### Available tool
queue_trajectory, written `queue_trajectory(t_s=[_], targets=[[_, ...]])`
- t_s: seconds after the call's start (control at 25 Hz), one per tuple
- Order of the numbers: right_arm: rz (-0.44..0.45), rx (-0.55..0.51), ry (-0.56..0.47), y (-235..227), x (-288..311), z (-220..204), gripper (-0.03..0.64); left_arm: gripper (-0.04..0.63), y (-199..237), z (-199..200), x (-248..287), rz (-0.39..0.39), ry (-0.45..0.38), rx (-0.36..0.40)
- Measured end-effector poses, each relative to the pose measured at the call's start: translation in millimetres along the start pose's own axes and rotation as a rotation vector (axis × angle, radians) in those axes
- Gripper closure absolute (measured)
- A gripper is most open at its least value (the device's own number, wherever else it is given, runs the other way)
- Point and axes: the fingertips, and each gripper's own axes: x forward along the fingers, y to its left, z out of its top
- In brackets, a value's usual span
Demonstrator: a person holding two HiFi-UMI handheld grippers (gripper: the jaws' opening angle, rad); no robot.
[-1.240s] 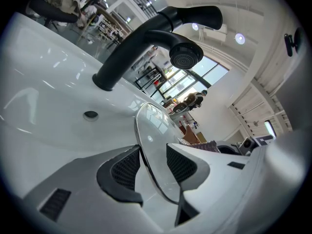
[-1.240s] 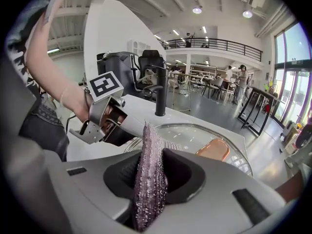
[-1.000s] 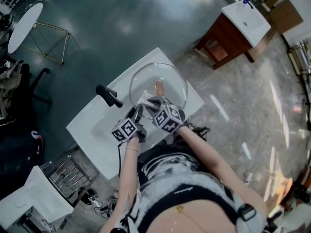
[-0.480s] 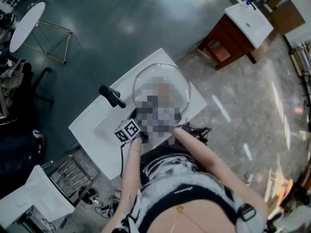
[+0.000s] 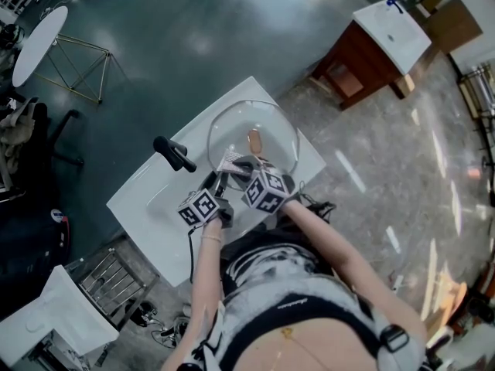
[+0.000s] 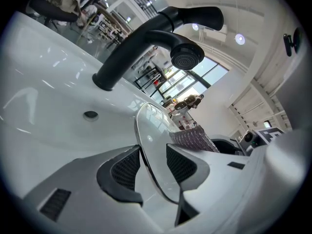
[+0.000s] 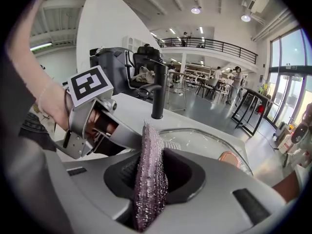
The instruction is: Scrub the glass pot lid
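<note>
The glass pot lid [image 5: 267, 134], round with a copper-coloured knob [image 5: 254, 139], hangs over the white sink [image 5: 147, 207]. My left gripper [image 5: 219, 182] is shut on the lid's near rim. In the left gripper view the rim [image 6: 146, 130] runs edge-on between the two ribbed pads [image 6: 127, 169]. My right gripper [image 5: 240, 165] is shut on a purple scrubbing cloth [image 7: 148, 179], which stands up between its jaws. The cloth [image 6: 192, 138] rests against the lid [image 7: 204, 143] close to the left gripper's hold.
A black faucet [image 5: 174, 153] rises from the sink's far left side, its spout [image 6: 187, 57] above the lid. A wooden cabinet with a white basin [image 5: 379, 45] stands at the upper right. A wire rack [image 5: 108, 280] and another white basin [image 5: 54, 323] lie at the lower left.
</note>
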Motion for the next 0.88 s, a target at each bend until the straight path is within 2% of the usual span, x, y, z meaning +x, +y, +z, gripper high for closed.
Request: queue_trajectory(t_s=[0.4,0.88], targets=[[0.128,0.089,-0.059,-6,-34,-26,0.520,0.433,6,-3,1,0.004,0.011,-0.007],[0.052,0.169,-0.045,-57,-67,-78,0.520,0.433,4,-4,-1,0.029,-0.001,-0.001]])
